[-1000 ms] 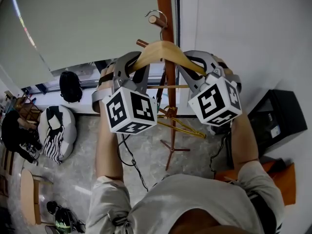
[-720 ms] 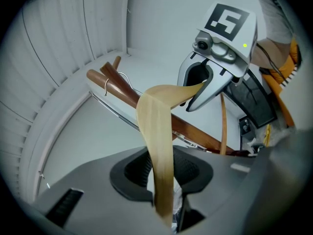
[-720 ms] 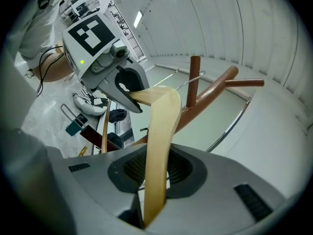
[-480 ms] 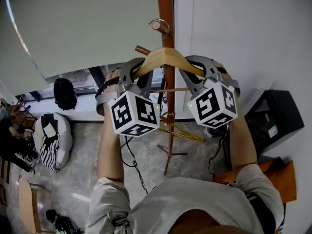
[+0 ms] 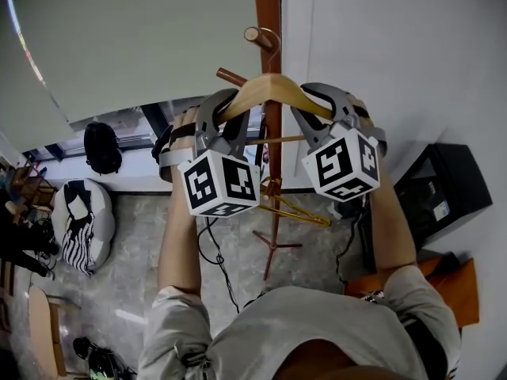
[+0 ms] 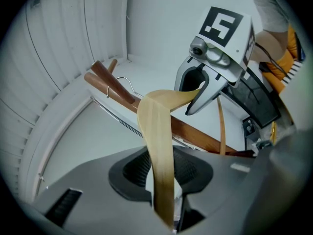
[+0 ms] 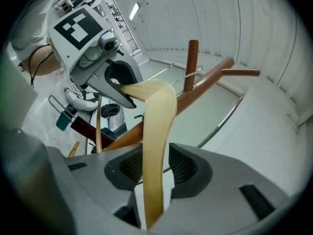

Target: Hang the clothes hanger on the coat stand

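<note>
A light wooden clothes hanger (image 5: 269,88) is held level against the brown coat stand's post (image 5: 268,6). Its metal hook (image 5: 272,39) loops around an upper peg (image 5: 255,34). My left gripper (image 5: 226,115) is shut on the hanger's left arm (image 6: 159,131), with both pads pressed against the wood. My right gripper (image 5: 317,111) has the right arm (image 7: 156,131) between its jaws. Those jaws are opening, and a thin gap shows beside the wood. Each gripper view shows the other gripper at the hanger's far end.
A yellow hanger (image 5: 297,208) hangs lower on the stand, above its splayed feet (image 5: 273,248). A black box (image 5: 440,196) stands at the right by the white wall. A black backpack (image 5: 101,147) and a striped bag (image 5: 79,224) lie on the floor at the left.
Both grippers and the hanger have shifted slightly left relative to the post. The hook stays at the upper peg. Both hands remain on the hanger's arms.
</note>
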{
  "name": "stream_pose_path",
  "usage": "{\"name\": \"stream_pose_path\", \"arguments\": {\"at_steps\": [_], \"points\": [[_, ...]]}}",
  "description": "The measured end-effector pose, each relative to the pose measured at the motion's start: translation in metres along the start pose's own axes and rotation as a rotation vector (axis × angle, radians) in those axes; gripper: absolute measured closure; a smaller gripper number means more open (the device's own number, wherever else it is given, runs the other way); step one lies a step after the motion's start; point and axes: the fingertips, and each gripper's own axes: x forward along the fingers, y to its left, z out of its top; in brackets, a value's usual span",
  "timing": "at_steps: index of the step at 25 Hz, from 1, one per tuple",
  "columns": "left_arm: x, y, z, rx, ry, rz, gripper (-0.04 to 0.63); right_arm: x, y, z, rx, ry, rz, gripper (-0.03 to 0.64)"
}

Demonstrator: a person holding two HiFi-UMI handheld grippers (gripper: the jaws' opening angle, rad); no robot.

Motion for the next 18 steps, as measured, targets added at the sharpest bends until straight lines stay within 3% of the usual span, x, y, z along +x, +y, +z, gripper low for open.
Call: {"name": "stream_pose_path", "arguments": {"at_steps": [5,10,13,18], "points": [[-0.004,0.000,-0.001,0.000,0.006,0.031,0.474,-0.008,-0.002,0.001,0.042,-0.053,-0.008,0.408],[-0.005,-0.003,0.002,-0.064,-0.028,0.012,0.390,-0.014,0.007,0.001,0.168,-0.183,0.091,0.394],[-0.007,-0.011,0.000,-0.087,-0.021,-0.013,0.373,-0.015,0.009,-0.007,0.153,-0.173,0.084,0.379],[-0.007,-0.017,-0.006,-0.086,0.039,0.033,0.373,-0.022,0.007,-0.014,0.113,-0.165,0.030,0.379]]}}
